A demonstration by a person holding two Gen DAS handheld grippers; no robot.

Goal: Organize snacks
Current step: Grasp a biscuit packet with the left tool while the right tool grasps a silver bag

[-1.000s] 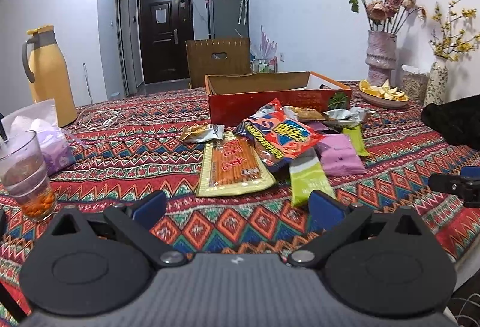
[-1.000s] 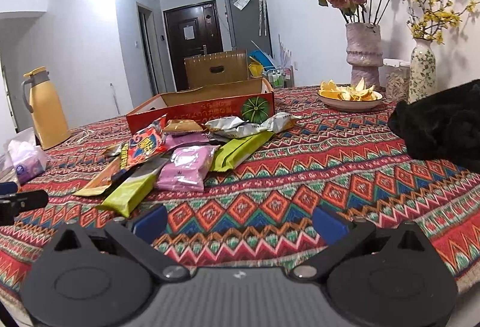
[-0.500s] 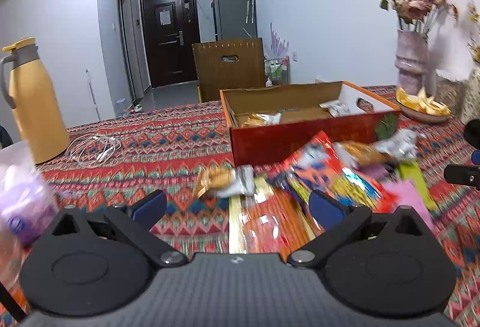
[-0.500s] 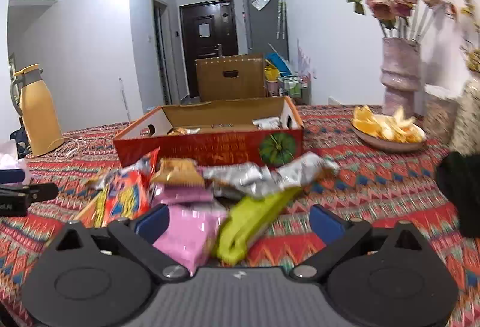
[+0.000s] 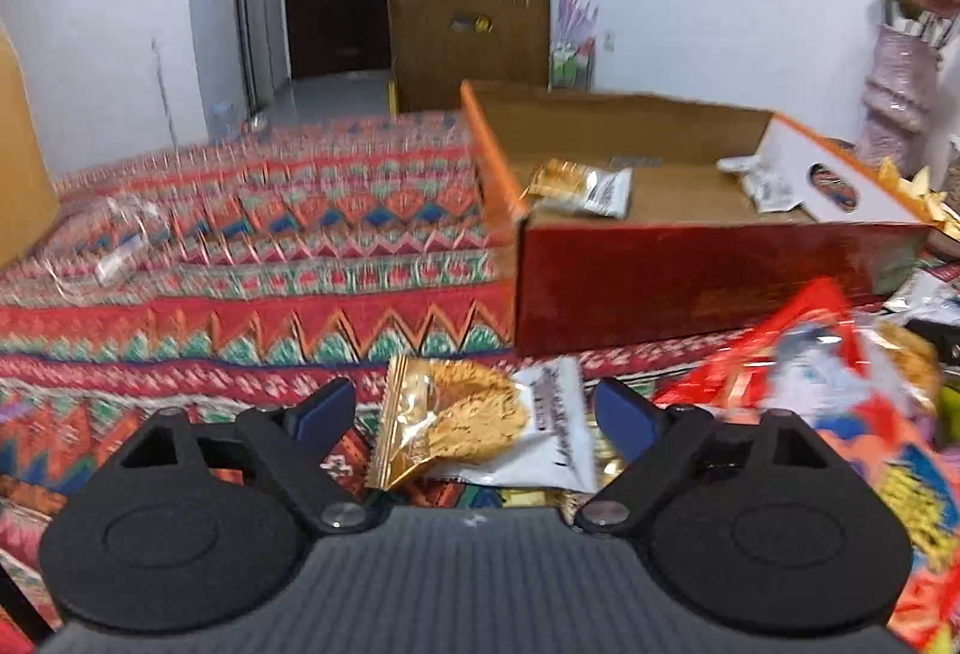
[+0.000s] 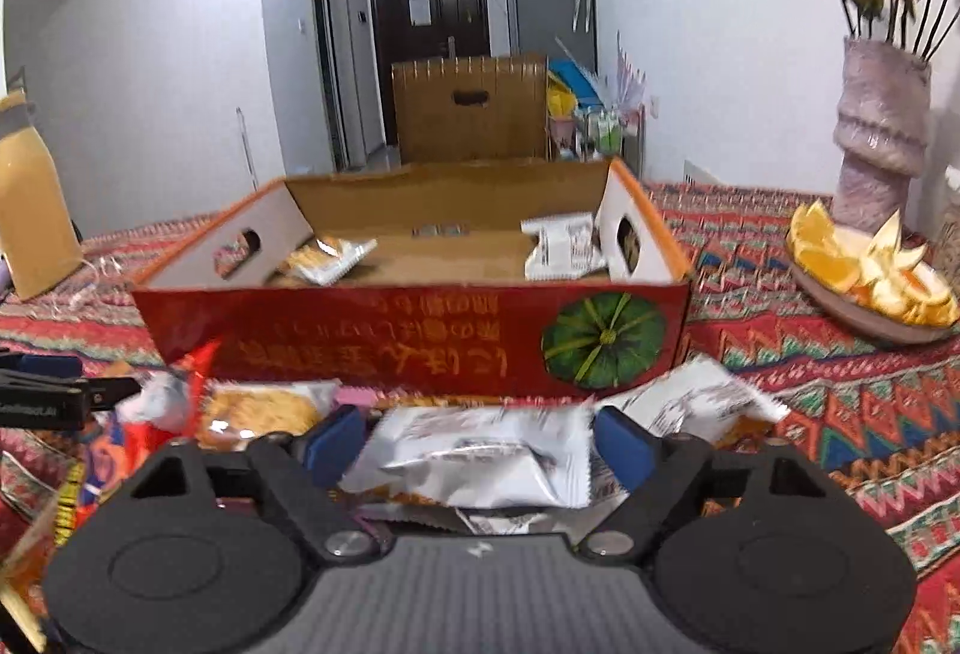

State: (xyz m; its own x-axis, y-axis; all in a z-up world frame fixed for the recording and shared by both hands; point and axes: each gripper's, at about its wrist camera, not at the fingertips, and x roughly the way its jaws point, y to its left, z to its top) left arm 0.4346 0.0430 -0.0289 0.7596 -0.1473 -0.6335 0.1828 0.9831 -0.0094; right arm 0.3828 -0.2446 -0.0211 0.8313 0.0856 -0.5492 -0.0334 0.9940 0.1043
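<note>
Lying between the blue pads of the left gripper (image 5: 474,414) is a gold-and-white biscuit packet (image 5: 474,429), flat on the patterned bench (image 5: 252,258); the jaws have just been closing but stand clear of it on both sides, so nothing is grasped. A red snack bag (image 5: 828,384) lies at about three o'clock of that packet. The red cardboard box (image 5: 690,282) sits at one o'clock, holding two small packets. In the right wrist view, the right gripper (image 6: 480,441) has a silver wrapped snack (image 6: 480,459) between its pads, its edges near both; those jaws have also just been closing, unclenched as yet. The box lies straight ahead at twelve o'clock, a plate of orange slices (image 6: 870,282) at two o'clock.
</note>
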